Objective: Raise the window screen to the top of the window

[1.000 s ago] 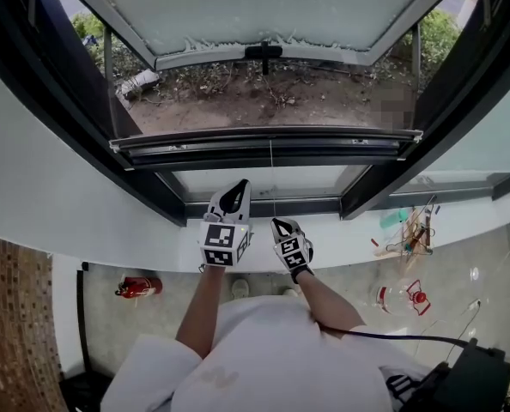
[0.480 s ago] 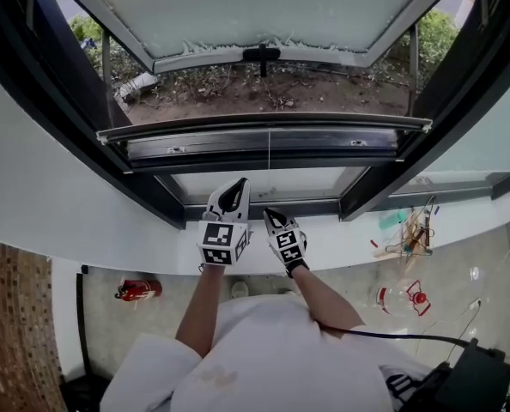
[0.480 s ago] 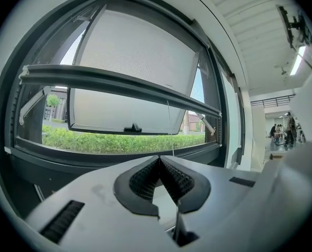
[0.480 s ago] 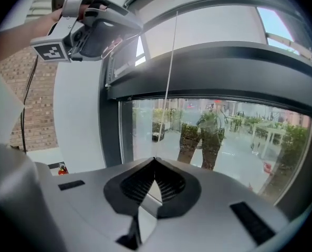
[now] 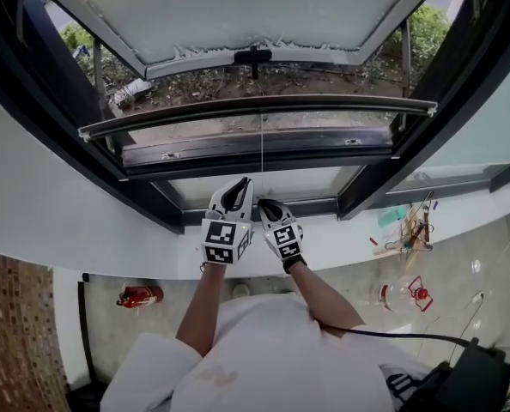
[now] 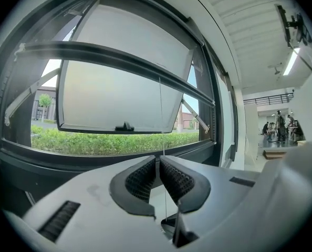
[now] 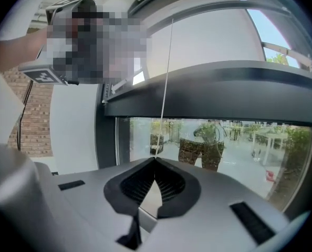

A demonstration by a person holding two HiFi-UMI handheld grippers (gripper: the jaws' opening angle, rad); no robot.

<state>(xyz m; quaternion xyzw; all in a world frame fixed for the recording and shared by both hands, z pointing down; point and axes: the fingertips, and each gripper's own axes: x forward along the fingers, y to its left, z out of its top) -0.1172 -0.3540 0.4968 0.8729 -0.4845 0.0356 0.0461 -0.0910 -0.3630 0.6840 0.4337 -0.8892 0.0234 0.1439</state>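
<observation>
Now you have left gripper (image 5: 235, 194) and right gripper (image 5: 267, 208) each pinched tight on thin pull cord (image 5: 262, 157). Screen bar (image 5: 255, 108) low in window, well below top. Likely light, springy; cord slippery, so hold cord, not bar.

A white short-sleeved shirt (image 5: 264, 350); the left gripper (image 5: 239, 186) and right gripper (image 5: 265, 204) are white, black-padded, with black-and-white marker cubes (image 5: 221, 241).

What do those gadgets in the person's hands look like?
The left gripper and right gripper are pale grey shells with black ribbed pads lining their jaws. Each carries a white cube printed with black square markers. A black cable trails by the right arm. The person wears a white top.
</observation>
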